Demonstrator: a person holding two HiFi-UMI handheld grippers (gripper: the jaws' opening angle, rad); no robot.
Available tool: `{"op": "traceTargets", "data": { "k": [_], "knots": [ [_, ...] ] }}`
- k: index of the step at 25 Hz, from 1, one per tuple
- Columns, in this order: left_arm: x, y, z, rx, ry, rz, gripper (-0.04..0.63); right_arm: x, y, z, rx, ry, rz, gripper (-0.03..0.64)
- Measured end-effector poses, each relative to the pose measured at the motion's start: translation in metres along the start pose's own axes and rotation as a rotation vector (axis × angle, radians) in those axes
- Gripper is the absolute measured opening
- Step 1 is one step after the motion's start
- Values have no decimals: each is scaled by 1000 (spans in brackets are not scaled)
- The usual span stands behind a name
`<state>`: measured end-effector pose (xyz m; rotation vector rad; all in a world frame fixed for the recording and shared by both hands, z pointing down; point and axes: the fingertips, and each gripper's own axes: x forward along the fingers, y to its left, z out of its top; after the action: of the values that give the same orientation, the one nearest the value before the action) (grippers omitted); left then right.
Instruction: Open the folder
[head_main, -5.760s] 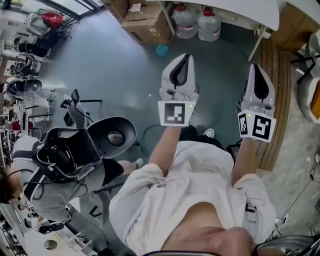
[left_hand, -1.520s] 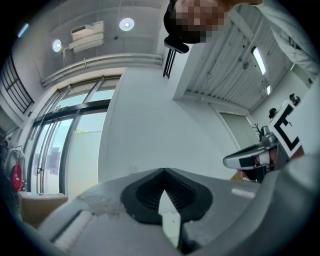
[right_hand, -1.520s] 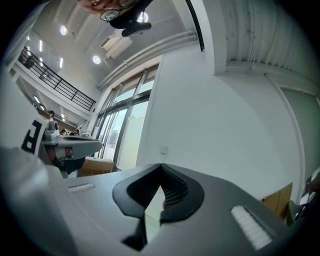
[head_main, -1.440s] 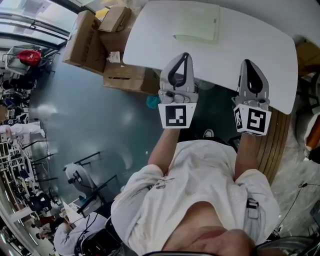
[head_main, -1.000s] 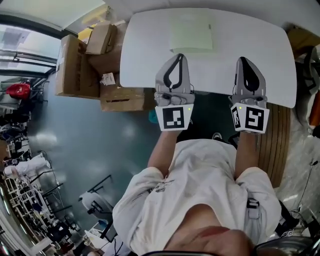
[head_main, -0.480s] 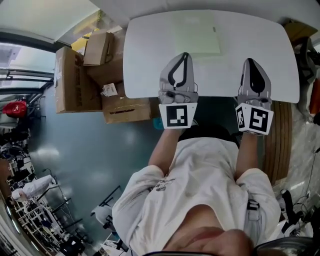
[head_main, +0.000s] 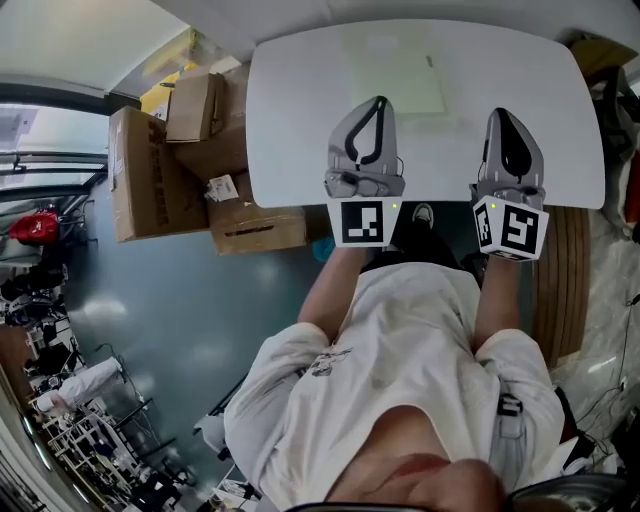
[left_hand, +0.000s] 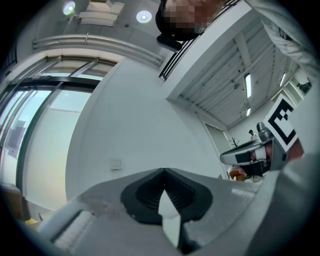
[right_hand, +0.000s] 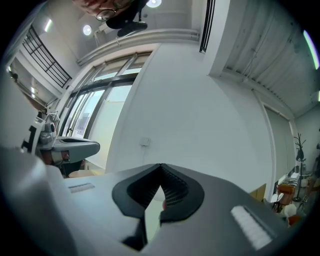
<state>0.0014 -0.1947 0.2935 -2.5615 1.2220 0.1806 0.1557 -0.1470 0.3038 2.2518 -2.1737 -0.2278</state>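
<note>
A pale green folder (head_main: 395, 75) lies closed and flat on the far middle of the white table (head_main: 290, 120). My left gripper (head_main: 377, 102) hovers over the table's near part, just short of the folder's near edge, jaws shut and empty. My right gripper (head_main: 500, 113) hangs to the right of the folder, also shut with nothing in it. In the left gripper view the closed jaws (left_hand: 164, 171) point at a white wall, with the right gripper (left_hand: 255, 155) beside them. The right gripper view shows its closed jaws (right_hand: 161, 166) and the left gripper (right_hand: 70, 146); the folder is hidden in both.
Cardboard boxes (head_main: 165, 150) are stacked on the floor left of the table, one (head_main: 260, 228) under its near left corner. A wooden strip (head_main: 560, 280) runs along the floor at right. People and equipment stand far off at lower left (head_main: 70, 385).
Both grippers have moved forward from the table's near edge to over its surface, closer to the folder. Their jaws stayed shut.
</note>
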Motion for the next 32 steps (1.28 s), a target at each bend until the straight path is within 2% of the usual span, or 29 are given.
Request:
{"op": "traceTargets", "data": {
  "k": [10, 21, 26, 32],
  "knots": [
    [65, -2, -38, 32, 45, 12, 0, 63, -30, -21, 16, 7, 45, 0],
    [101, -25, -96, 77, 130, 20, 0, 101, -45, -85, 79, 46, 141, 0],
    [110, -43, -110, 123, 120, -26, 0, 109, -43, -118, 78, 87, 193, 0],
    [110, -59, -140, 76, 118, -140, 0, 117, -29, -166, 105, 161, 234, 0]
  ]
}}
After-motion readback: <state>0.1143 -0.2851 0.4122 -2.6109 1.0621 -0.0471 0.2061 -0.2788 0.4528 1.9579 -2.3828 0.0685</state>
